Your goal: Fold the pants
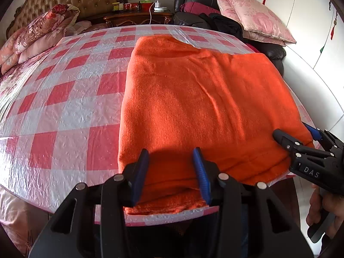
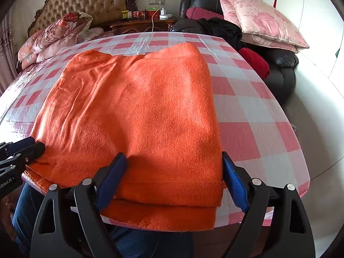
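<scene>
The orange pants (image 1: 193,99) lie folded into a thick, layered rectangle on the checked surface (image 1: 64,111), their near edges stacked at the surface's front rim, closest to you. The top layer is mostly smooth, with a few shallow creases running across it. At the far end the fabric steps up into an uneven edge, one part reaching further back than the other.

Your left claw (image 1: 171,176) sits at the near left corner of the stack. Its blue pads stand apart with the folded hem between them; the fabric fills most of the gap, but you cannot tell from these views that the pads press on it. Your right claw (image 2: 172,180) is at the near right corner, its pads set wide, one on top of the fabric and the other just off the stack's right edge, so the corner lies between them without being pinched. In the left wrist view your right hand (image 1: 326,210) shows around that tool's handle.

The surface wears a shiny red-and-white checked plastic cover, crinkled and catching the light. Behind it stands a bed with a tufted headboard (image 2: 90,2) and a floral quilt (image 2: 53,36) bundled on it, a dark wooden nightstand (image 2: 142,24) with small items, and a black leather chair (image 2: 279,68) piled with pink pillows (image 2: 262,19) and dark clothing.
</scene>
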Tool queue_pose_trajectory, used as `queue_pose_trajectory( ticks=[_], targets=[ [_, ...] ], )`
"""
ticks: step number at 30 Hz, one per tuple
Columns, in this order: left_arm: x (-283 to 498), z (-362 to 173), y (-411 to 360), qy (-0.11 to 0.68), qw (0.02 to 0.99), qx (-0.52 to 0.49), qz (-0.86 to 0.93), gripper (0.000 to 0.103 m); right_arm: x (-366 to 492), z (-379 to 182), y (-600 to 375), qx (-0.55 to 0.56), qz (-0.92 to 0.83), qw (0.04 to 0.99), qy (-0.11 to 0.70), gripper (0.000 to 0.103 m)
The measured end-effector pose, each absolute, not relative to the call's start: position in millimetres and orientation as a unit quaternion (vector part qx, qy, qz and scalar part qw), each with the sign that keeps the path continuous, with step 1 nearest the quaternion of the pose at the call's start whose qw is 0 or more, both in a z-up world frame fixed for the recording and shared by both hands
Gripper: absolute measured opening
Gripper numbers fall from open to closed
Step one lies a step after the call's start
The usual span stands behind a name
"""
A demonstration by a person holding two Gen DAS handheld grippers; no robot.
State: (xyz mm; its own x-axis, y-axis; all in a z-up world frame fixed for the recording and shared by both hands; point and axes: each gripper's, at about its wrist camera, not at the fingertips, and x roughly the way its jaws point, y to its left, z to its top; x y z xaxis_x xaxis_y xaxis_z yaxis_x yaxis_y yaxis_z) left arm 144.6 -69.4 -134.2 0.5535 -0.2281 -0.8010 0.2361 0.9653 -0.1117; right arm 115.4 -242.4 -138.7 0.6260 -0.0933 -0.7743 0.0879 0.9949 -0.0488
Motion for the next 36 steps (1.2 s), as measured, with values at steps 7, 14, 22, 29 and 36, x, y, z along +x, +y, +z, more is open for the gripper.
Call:
queue_pose_trajectory(
  ticks=[7, 14, 22, 29, 36],
  targets=[
    [143.6, -132.8, -68.3, 0.452, 0.883, 0.002, -0.122, 0.048, 115.2, -138.8, -242.3, -0.003, -0.050, 0.902, 0.429, 0.083],
    [140.8, -121.8, -55.1, 0.429, 0.900, -0.005, -0.077, 0.050, 115.4, -138.7, -242.5, -0.004, -0.050, 0.902, 0.429, 0.083],
    [131.4, -108.0, -64.0, 0.400, 0.909, -0.001, -0.115, 0.050, 115.6, -137.5, -242.2, -0.004, -0.050, 0.903, 0.427, 0.083],
    [124.4, -106.4, -72.3, 0.404, 0.905, 0.009, -0.132, 0.050, 115.8, -134.4, -241.9, -0.001, -0.052, 0.902, 0.428, 0.083],
    [98.0, -76.9, -75.4, 0.391, 0.909, 0.008, -0.144, 0.069, 90.2, -85.3, -237.7, 0.013, -0.074, 0.920, 0.384, 0.083]
  ],
)
